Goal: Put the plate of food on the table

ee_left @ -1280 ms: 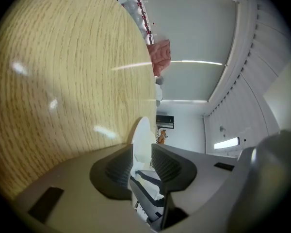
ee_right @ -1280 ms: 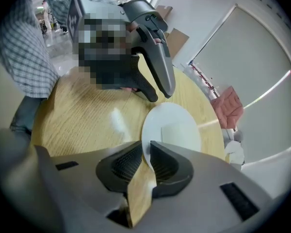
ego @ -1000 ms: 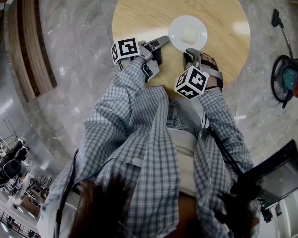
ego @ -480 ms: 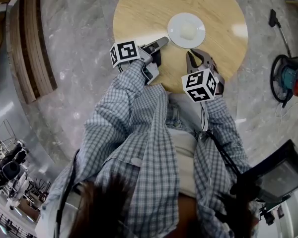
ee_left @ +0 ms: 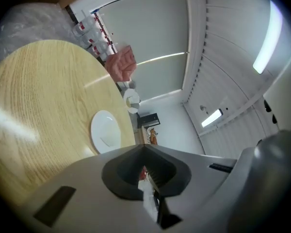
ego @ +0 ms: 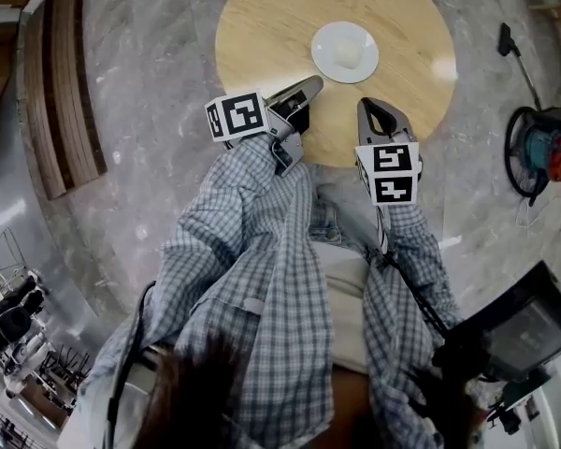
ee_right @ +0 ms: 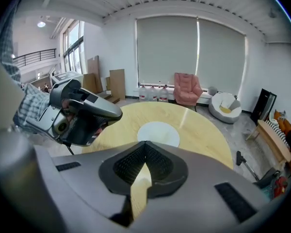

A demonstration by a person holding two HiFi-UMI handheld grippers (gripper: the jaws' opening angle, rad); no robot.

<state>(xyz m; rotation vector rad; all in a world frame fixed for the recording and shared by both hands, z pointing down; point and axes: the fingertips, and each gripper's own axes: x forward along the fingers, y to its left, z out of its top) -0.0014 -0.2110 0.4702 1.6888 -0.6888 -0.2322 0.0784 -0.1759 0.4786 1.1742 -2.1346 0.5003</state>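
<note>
Head view: straight above the person, looking steeply down, far enough off to take in most of the round bench [ego: 262, 26] and the plate [ego: 345, 51]. Left gripper view: low at the bench edge, rolled sideways (ceiling lands at the right), facing the blinds [ee_left: 145, 28]. Right gripper view: higher, upright, angled down over the bench toward the same blinds, left tongs [ee_right: 114, 114] close in. All three share bench top and plate.
</note>
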